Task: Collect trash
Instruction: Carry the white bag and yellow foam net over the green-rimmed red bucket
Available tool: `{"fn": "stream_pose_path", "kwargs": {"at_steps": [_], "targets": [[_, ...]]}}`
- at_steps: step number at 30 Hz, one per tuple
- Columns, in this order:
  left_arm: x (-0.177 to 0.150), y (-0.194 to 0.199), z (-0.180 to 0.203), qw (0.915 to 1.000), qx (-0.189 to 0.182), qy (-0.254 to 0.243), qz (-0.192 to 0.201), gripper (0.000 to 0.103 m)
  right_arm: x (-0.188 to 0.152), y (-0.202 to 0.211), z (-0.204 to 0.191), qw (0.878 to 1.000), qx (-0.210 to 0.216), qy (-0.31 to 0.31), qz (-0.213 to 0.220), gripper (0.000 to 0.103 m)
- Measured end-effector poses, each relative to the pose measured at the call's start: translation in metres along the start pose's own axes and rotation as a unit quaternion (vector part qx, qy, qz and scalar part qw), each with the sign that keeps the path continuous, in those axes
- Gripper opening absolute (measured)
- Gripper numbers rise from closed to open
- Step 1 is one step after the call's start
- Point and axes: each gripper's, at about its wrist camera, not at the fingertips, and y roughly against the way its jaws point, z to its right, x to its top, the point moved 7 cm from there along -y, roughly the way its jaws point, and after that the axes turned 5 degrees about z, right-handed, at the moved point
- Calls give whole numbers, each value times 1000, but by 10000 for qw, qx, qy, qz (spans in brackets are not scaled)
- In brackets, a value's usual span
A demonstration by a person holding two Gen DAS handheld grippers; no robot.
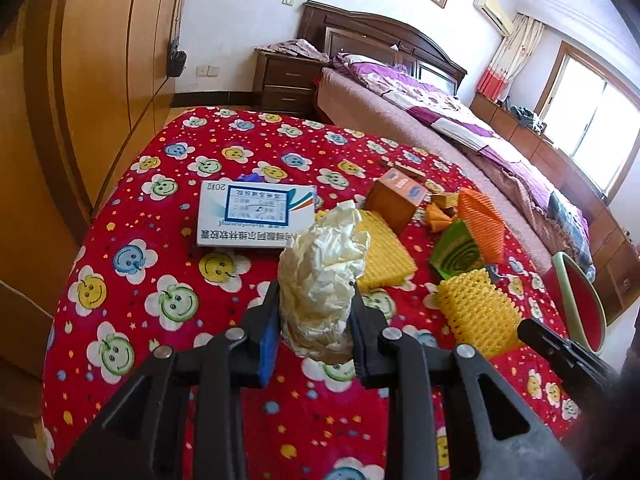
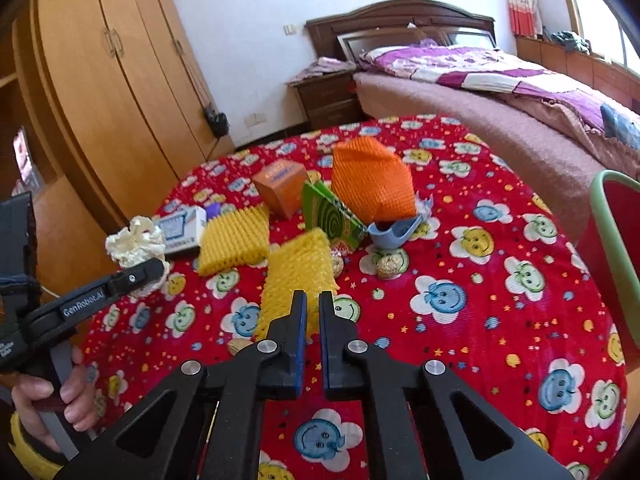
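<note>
My left gripper (image 1: 316, 300) is shut on a crumpled cream plastic wad (image 1: 324, 280) and holds it above the red flowered tablecloth (image 1: 160, 280); the wad also shows in the right wrist view (image 2: 134, 240). My right gripper (image 2: 313, 300) is nearly shut on the near edge of a yellow foam net (image 2: 298, 280), also seen in the left wrist view (image 1: 476, 308). More trash lies on the table: a second yellow foam net (image 2: 234, 244), an orange foam net (image 2: 370, 184), a green packet (image 2: 328, 216), an orange box (image 2: 280, 186), a white medicine box (image 1: 256, 214).
A blue scoop-like piece (image 2: 394, 230) and small nut-like bits (image 2: 388, 266) lie by the green packet. A red bin with a green rim (image 2: 616, 248) stands at the table's right edge. A bed (image 2: 520, 92) and nightstand are behind, a wooden wardrobe (image 2: 100, 80) to the left.
</note>
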Motion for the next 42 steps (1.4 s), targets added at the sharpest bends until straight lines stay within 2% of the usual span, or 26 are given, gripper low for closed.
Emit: {"fn": "stream_pose_path", "kwargs": {"at_steps": [6,9,20,30,42], "targets": [[4,15,18,9997,-207,-115,32,30,16,32,4,9990,-51,48,440,5],[7,20,34,9989,-430,-175,7,30,24,48,10,9980,-105,11,621,5],[18,17,106,9921,-1059,-649,-144,30,49,96,63,9908,-531,-333,1201,5],[11,9,205,9745,-1781,-1283,-468,30,54,143,133,9772,-1103,-757,1650,4],[-11,-4,315,9484,-2339,-2026,-694,30,38,180,209,9583,-1701,-1327,1875,4]]}}
